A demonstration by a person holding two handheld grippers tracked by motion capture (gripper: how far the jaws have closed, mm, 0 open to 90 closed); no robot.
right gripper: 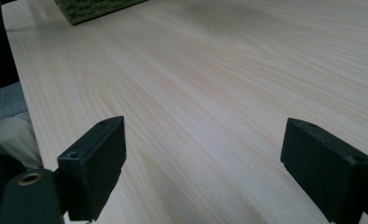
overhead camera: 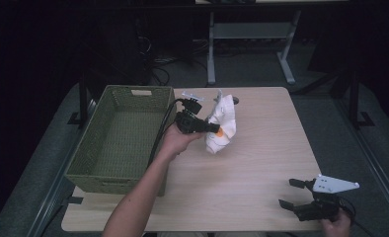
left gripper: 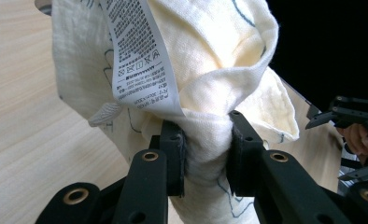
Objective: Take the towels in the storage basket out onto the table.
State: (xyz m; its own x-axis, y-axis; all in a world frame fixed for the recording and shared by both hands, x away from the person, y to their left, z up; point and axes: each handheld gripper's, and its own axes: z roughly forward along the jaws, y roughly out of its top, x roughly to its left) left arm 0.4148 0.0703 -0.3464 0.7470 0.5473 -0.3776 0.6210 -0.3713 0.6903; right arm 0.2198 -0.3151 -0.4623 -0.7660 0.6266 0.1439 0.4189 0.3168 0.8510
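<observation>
A crumpled white cloth [overhead camera: 221, 123] with an orange spot hangs lifted above the middle of the wooden table [overhead camera: 261, 163], just right of a green woven basket [overhead camera: 121, 138]. My left gripper [overhead camera: 213, 128] is shut on it; in the left gripper view the jaws pinch a bunched fold of the cloth [left gripper: 205, 140], and a printed care label [left gripper: 140, 56] hangs over it. My right gripper [overhead camera: 291, 193] rests open near the table's front right corner, held by a hand. In the right gripper view, bare wood lies between the right gripper's [right gripper: 203, 175] wide-apart jaws.
The basket stands at the table's left side with nothing visible inside; its corner [right gripper: 93, 7] is seen far off. A small dark object [overhead camera: 236, 100] lies on the table behind the cloth. Dark floor, cables and a grey stand [overhead camera: 247, 34] lie beyond the far edge.
</observation>
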